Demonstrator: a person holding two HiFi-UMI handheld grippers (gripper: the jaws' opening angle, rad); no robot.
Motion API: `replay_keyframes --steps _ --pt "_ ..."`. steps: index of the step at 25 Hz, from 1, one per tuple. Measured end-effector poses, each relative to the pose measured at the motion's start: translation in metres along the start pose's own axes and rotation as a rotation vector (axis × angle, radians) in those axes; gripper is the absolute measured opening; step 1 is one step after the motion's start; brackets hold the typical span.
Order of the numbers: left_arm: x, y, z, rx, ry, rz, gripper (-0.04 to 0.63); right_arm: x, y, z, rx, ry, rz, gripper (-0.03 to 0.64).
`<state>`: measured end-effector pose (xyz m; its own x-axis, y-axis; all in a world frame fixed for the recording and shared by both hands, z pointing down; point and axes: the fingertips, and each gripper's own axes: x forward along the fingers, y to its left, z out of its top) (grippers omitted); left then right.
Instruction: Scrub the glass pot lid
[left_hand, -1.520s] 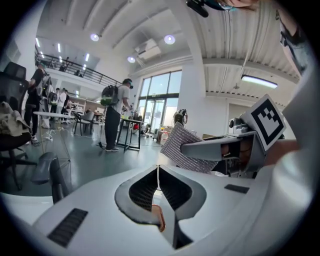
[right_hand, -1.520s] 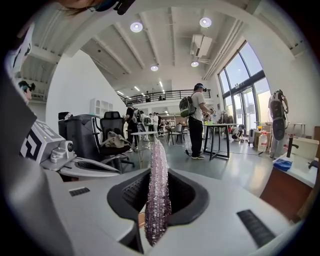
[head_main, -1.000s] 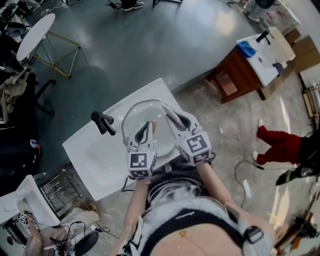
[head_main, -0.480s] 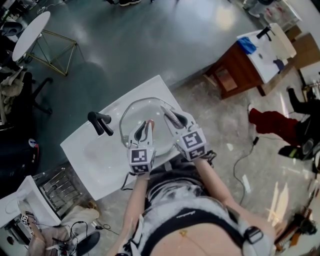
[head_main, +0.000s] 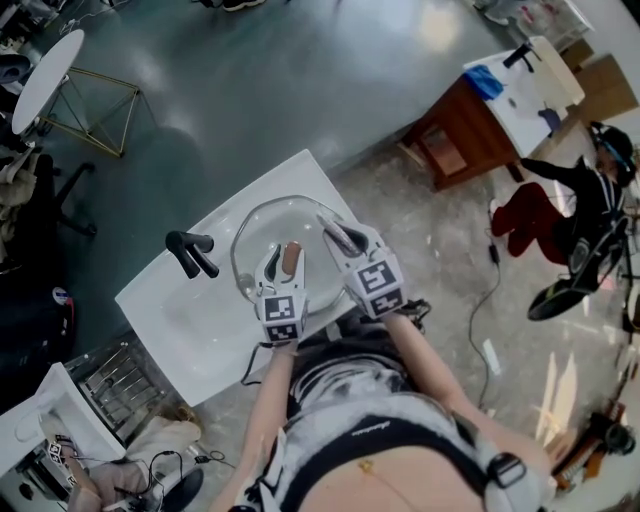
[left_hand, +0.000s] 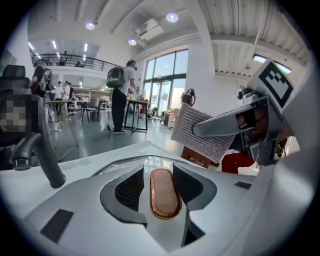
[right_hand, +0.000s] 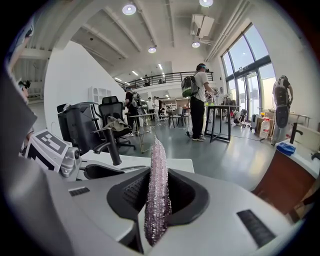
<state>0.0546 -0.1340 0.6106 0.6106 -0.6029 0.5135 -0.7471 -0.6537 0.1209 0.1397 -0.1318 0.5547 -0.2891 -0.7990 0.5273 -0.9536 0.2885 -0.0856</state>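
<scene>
The glass pot lid (head_main: 262, 228) lies in the white sink (head_main: 175, 310), its rim curving ahead of the jaws (left_hand: 125, 161). Its copper-rimmed oval handle (left_hand: 163, 194) stands between the jaws of my left gripper (left_hand: 155, 175), which are opening, with a gap on either side of the handle. From the head view, the left gripper (head_main: 283, 262) hovers over the lid's middle. My right gripper (right_hand: 156, 175) is shut on a silvery scrub pad (right_hand: 158, 195) held upright. It hangs over the lid's right edge (head_main: 335, 236), close beside the left gripper.
A black faucet (head_main: 190, 255) stands at the sink's left. A wire dish rack (head_main: 115, 380) sits on the floor at lower left. A wooden stand with a white top (head_main: 500, 110) and a person in red trousers (head_main: 530, 215) are at the right.
The left jaws have spread apart around the lid's handle, which now shows between them. Both grippers stay over the lid; the head view has shifted slightly.
</scene>
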Motion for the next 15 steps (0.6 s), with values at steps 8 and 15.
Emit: replay_keyframes --steps 8,15 --pt "0.006 -0.013 -0.008 0.017 0.017 -0.059 0.209 0.009 -0.004 -0.013 -0.021 0.042 0.005 0.091" --pt "0.01 -0.012 -0.016 0.068 0.035 -0.007 0.172 0.018 -0.003 -0.016 -0.054 0.056 0.019 0.091"
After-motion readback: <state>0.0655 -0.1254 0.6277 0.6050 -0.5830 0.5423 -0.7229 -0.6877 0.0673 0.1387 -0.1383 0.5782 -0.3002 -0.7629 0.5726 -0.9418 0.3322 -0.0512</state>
